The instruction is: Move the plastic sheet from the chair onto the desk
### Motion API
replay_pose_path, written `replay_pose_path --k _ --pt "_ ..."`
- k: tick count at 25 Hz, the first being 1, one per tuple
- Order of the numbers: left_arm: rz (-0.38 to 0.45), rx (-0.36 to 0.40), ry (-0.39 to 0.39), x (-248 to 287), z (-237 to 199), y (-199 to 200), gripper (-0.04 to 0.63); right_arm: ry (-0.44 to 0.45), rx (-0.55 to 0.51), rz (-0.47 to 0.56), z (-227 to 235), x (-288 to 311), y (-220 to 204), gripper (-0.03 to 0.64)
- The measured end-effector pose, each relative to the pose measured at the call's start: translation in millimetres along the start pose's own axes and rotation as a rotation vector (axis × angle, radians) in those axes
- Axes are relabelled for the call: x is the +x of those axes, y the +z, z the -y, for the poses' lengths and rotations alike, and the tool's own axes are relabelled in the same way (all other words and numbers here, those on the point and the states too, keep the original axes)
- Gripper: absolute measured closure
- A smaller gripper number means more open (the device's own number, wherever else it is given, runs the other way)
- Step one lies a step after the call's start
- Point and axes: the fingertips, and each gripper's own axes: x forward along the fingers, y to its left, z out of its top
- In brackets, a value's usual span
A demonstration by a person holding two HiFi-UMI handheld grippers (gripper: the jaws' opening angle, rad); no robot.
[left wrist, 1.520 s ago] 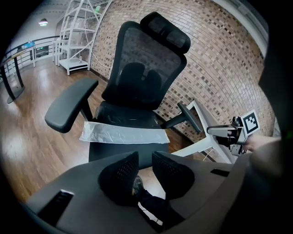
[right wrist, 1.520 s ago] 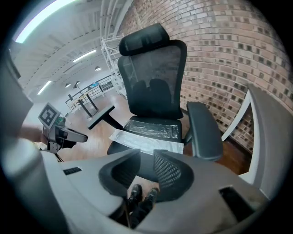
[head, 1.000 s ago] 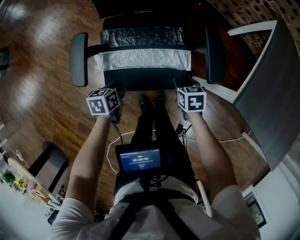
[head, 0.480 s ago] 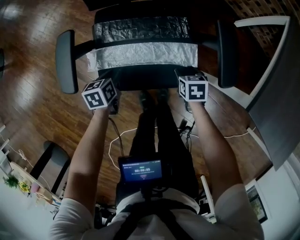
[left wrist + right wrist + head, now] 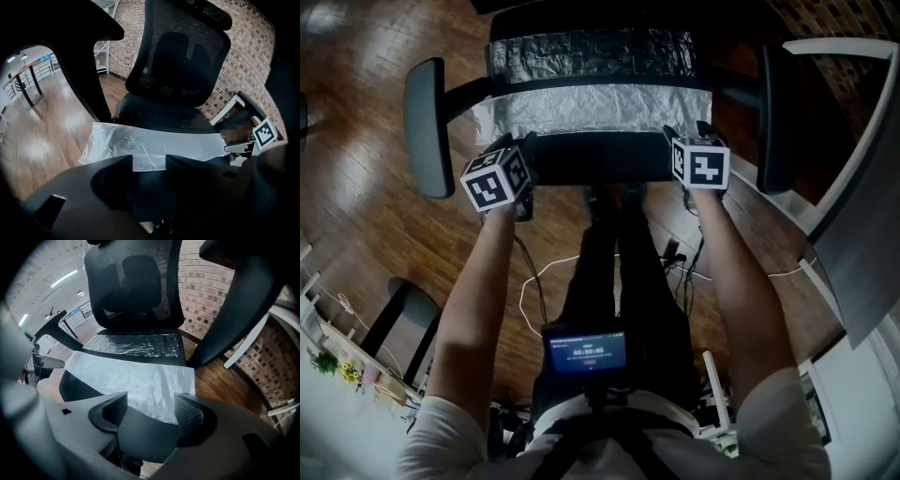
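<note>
A crinkled translucent plastic sheet lies spread across the seat of a black office chair, and its far part runs up toward the backrest. My left gripper hovers at the seat's front left corner, the sheet's near edge showing just past its jaws. My right gripper hovers at the front right corner, over the sheet's near right corner. Both grippers' jaws have just been opening and stand open with nothing between them. In the head view only the marker cubes show, and they hide the jaws.
The chair's armrests flank the seat outside both grippers. The grey desk with a white edge stands at the right. Cables lie on the wooden floor by the person's legs. Another dark chair stands at the lower left.
Both grippers have moved forward and down to the front edge of the chair seat, a little further apart. The chair now fills more of the head view.
</note>
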Motion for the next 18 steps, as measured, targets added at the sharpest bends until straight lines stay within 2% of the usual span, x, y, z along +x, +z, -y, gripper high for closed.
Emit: replay_pose_path --k 7,12,18 --pt "-0.014 0.008 0.046 12 -14 5 0.37 -0.01 0.012 -0.008 0 13 12 0.296" --pt "-0.056 0.03 0.088 27 -25 3 0.368 -0.035 -0.006 -0.044 3 26 8 0.296" --pt "-0.093 0.049 0.084 42 -26 1 0.364 -0.036 -0.014 -0.038 0 34 9 0.298"
